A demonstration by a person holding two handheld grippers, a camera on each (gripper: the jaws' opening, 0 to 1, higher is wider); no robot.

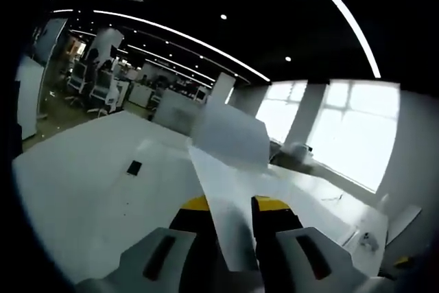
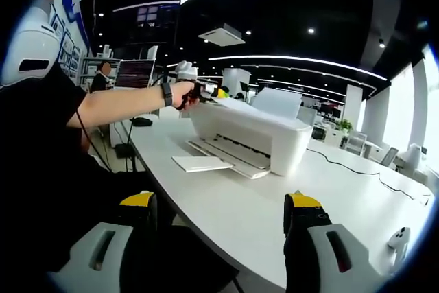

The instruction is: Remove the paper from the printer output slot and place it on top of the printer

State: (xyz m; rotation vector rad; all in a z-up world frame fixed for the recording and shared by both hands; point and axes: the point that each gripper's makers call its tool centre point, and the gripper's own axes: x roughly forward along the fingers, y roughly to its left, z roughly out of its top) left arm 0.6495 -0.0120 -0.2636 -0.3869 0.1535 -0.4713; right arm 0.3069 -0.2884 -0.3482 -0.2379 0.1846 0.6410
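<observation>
1. In the right gripper view the right gripper (image 2: 219, 214) is nearest, jaws standing wide apart with nothing between them, hanging over the near edge of the white table (image 2: 233, 217).
2. Just past it on the table a loose sheet (image 2: 202, 163) lies flat, in front of the printer's tray (image 2: 230, 154) and touching or almost touching its lip.
3. The printer (image 2: 257, 135) sits mid-table, white and boxy, with a rear flap (image 2: 276, 103) standing up behind it.
4. A person's bare arm (image 2: 123, 106), with a dark watch (image 2: 167, 94) at the wrist, reaches from the left edge of the view to the printer's top left corner; the left gripper (image 2: 200, 91) is in that hand.
5. The paper (image 2: 236, 106) lies along the printer's top, one end at the left gripper.
6. In the left gripper view the left gripper (image 1: 230, 204) has its jaws narrow, pinching the paper (image 1: 230, 190); the sheet runs forward from between the yellow tips and lifts at its far end.
7. Beyond it a small dark object (image 1: 134, 167) lies on the table (image 1: 82, 183).
8. Farther off are office chairs (image 1: 92, 84) and bright windows (image 1: 350, 128).
9. A cable (image 2: 357, 169) trails across the table's far right side.
</observation>
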